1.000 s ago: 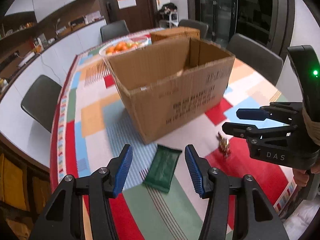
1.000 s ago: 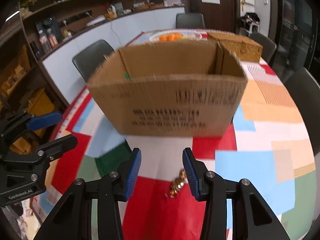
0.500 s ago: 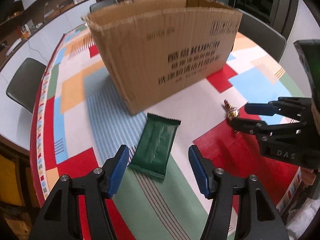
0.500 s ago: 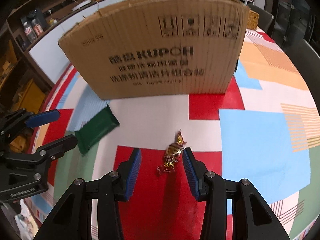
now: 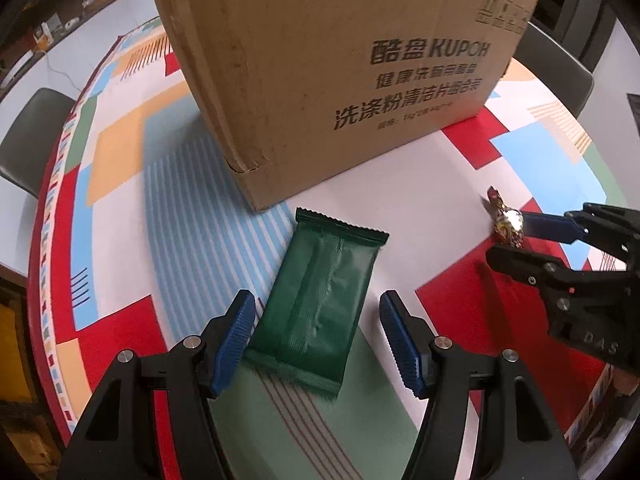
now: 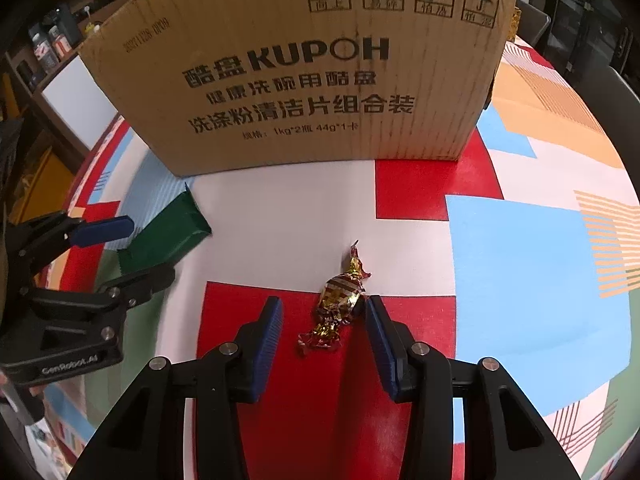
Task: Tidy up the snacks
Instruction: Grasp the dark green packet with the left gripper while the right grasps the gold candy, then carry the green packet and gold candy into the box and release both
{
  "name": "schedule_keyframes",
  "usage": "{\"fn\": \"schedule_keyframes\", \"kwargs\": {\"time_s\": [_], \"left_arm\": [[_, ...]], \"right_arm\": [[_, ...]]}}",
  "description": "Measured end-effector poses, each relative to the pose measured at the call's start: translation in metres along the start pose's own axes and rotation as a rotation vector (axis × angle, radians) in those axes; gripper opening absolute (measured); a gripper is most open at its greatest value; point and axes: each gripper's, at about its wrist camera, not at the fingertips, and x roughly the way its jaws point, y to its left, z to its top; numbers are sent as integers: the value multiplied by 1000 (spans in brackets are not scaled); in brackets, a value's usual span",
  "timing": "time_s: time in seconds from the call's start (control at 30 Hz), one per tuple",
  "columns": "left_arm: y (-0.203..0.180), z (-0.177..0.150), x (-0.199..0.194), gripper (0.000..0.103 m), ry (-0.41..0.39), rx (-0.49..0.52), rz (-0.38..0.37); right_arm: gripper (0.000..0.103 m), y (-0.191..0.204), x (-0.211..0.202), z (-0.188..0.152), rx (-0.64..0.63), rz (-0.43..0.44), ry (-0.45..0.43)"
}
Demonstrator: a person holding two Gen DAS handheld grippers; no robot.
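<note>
On patchwork tablecloth (image 5: pixel 120 152) | cardboard box (image 5: pixel 320 72) behind | both jaws apart, clasping nothing | shelving beyond

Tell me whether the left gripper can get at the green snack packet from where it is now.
Probably yes. The left gripper has its jaws spread on either side of the green snack packet, which lies flat on the tablecloth with nothing over it. The cardboard box stands beyond the packet, clear of the fingers.

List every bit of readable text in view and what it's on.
"KUPOH", with Chinese lines under it: box.
"1kg*2", "44g*1": box, small print.
"2021128 0P09": box, date stamp, faint.
Four handling signs: box top edge; captions too small.
"GenRobot.AI": left tool.
"DAS": right tool.
Green packet: none.
</note>
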Motion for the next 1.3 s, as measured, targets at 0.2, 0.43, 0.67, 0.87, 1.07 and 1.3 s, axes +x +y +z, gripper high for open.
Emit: {"fn": "schedule_keyframes", "kwargs": {"time_s": [0.2, 0.43, 0.67, 0.87, 1.07, 1.3], "left_arm": [[4, 8, 9, 62, -7, -34, -8], [5, 5, 3, 44, -28, -86, -45], [-3, -1, -10, 43, -56, -131, -57], [-17, -4, -29, 43, -96, -140, -47], [-24, -3, -46, 43, -140, -138, -30], [-29, -1, -72, 43, -209, -150, -17]], "right_arm": [[34, 5, 7, 2, -14, -21, -8], [25, 5, 8, 6, -26, -19, -17], [25, -10, 3, 2, -28, 14, -31], [25, -22, -1, 4, -16, 35, -50], [25, -28, -16, 5, -16, 51, -79], [25, -35, -42, 6, -24, 65, -142]]}}
